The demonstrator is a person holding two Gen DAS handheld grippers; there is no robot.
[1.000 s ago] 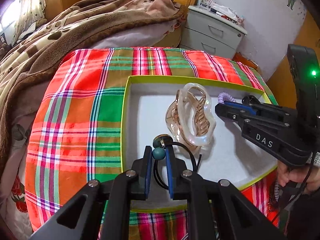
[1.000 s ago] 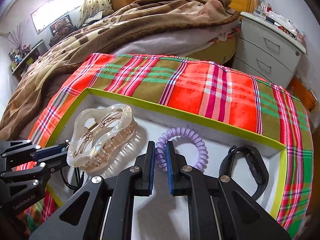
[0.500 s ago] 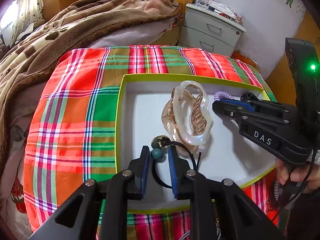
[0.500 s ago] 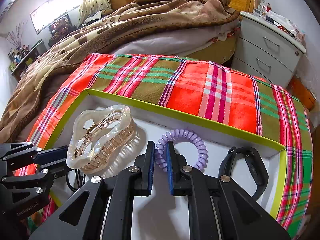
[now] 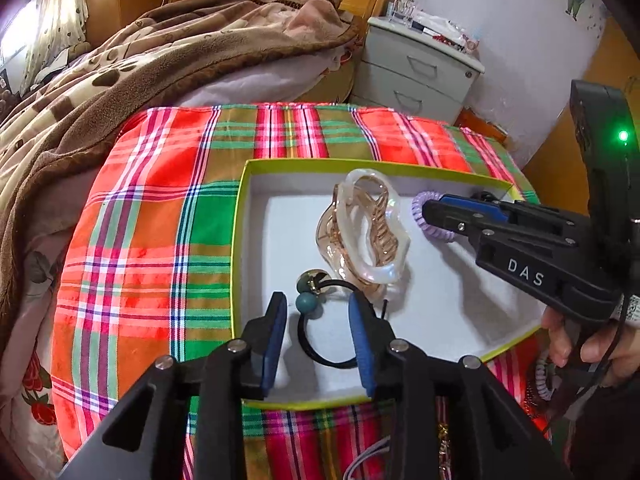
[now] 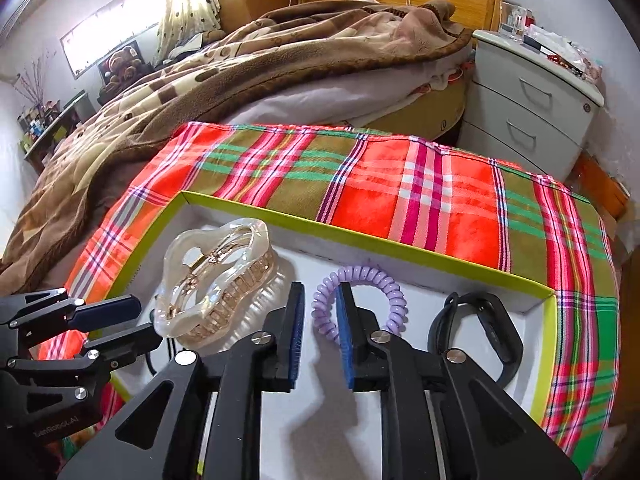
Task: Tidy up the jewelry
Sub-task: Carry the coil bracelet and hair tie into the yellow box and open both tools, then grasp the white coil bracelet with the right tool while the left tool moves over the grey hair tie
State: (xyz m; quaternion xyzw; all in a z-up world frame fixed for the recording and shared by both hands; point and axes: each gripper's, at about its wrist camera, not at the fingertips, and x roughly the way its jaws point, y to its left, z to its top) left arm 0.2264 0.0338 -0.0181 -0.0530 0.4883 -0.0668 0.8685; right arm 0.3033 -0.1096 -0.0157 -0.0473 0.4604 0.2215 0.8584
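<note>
Inside a shallow lime-rimmed white tray [image 5: 239, 240] on plaid cloth [image 5: 140, 240], the left gripper [image 5: 318, 320] has its jaws apart around a black elastic hair tie [image 5: 320, 356] with a teal bead. At two o'clock lies a glossy translucent claw clip [image 5: 364, 236]. The right gripper [image 6: 319, 332] has its jaws apart, straddling a lilac spiral hair coil [image 6: 360, 276]; a black wristband [image 6: 496, 336] rests rightmost.

Black left gripper [image 5: 318, 320], blue-padded jaws, silver screws, right gripper [image 6: 319, 320] marked "DAS", green light

Clear claw clip [image 5: 366, 232], purple coil tie [image 6: 358, 300], black band [image 6: 480, 332] inside tray [image 6: 360, 236].
</note>
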